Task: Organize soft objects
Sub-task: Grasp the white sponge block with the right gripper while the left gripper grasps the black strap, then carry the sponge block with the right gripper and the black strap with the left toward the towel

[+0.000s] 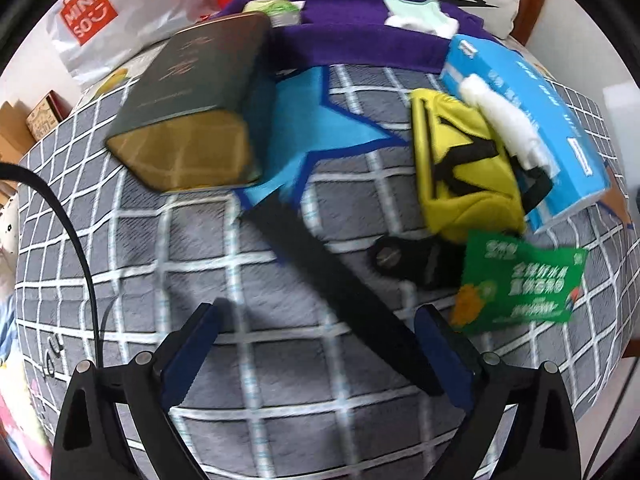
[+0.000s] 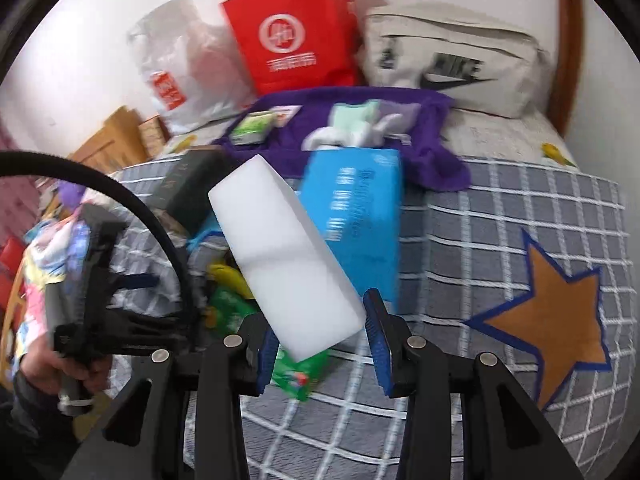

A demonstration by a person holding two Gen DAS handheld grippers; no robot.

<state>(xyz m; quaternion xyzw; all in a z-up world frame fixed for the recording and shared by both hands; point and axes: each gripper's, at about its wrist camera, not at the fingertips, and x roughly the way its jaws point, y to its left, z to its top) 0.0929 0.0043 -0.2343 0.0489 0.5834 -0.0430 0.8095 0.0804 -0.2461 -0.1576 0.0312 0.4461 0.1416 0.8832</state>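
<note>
From the left wrist, the left tongs (image 1: 316,354) are seen spread wide and empty above the bed (image 1: 224,264); a yellow pouch (image 1: 460,168) remains unsorted. From the right wrist, a white sponge block (image 2: 280,256) is gripped by the right tongs (image 2: 320,344), not yet placed.

White foam block (image 2: 284,256): rectangular, smooth, tilted with its upper end toward 11 o'clock, lower end between the blue pads, up off the bed. Yellow pouch (image 1: 460,168) with black straps: lying crumpled on the checked bedspread at 3 o'clock in the left wrist view, touching the blue tissue box (image 1: 528,128) at 2 o'clock. White fluffy roll (image 1: 504,120): resting across that box. Green tissue packet (image 1: 520,284): flat, at 4 o'clock, just below the pouch. Mint and white cloths (image 1: 420,16): heaped on purple towel (image 1: 352,44) at 12 o'clock.
</note>
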